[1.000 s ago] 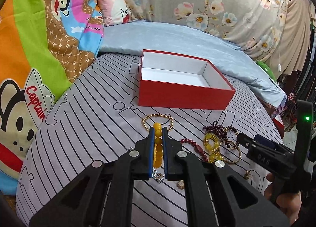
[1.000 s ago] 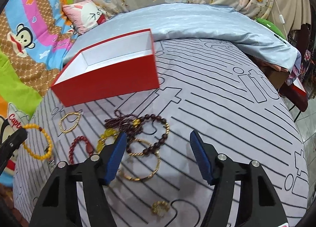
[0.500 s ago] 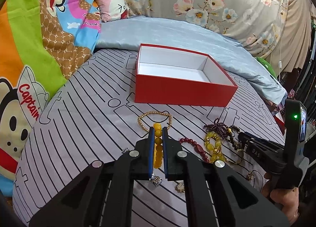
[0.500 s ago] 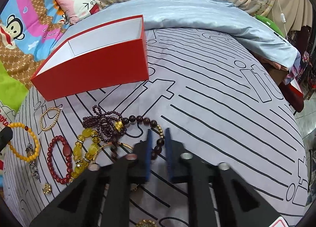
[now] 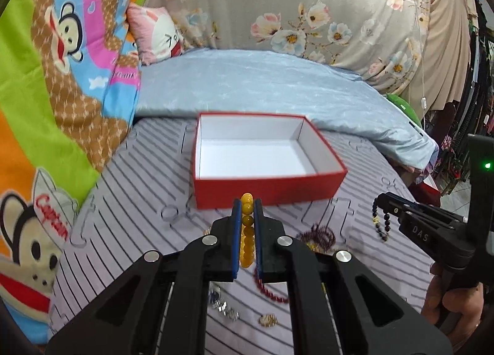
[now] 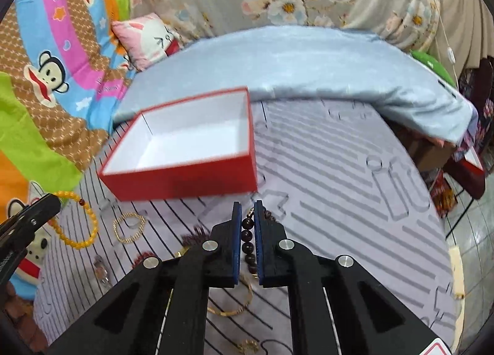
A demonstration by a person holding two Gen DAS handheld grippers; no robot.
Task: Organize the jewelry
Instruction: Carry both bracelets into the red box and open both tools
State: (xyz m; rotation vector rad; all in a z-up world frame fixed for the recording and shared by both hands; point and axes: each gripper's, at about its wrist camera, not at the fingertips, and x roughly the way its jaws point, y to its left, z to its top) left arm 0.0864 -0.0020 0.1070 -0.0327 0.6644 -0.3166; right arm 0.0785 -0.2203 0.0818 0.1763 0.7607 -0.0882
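The left gripper (image 5: 247, 209) is closed on a yellow bead bracelet (image 5: 247, 231), and its tips are just in front of the red box (image 5: 268, 191), which is open with a white inside. On the right side, the right gripper (image 5: 378, 200) holds a dark bead bracelet (image 5: 380, 225) that hangs above the striped sheet (image 5: 129, 200). A dark red bracelet (image 5: 271, 290) and a purple bead cluster (image 5: 318, 234) lie on this sheet.

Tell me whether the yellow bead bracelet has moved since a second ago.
Yes. The left gripper has lifted the yellow bead bracelet off the striped sheet and carried it toward the red box.
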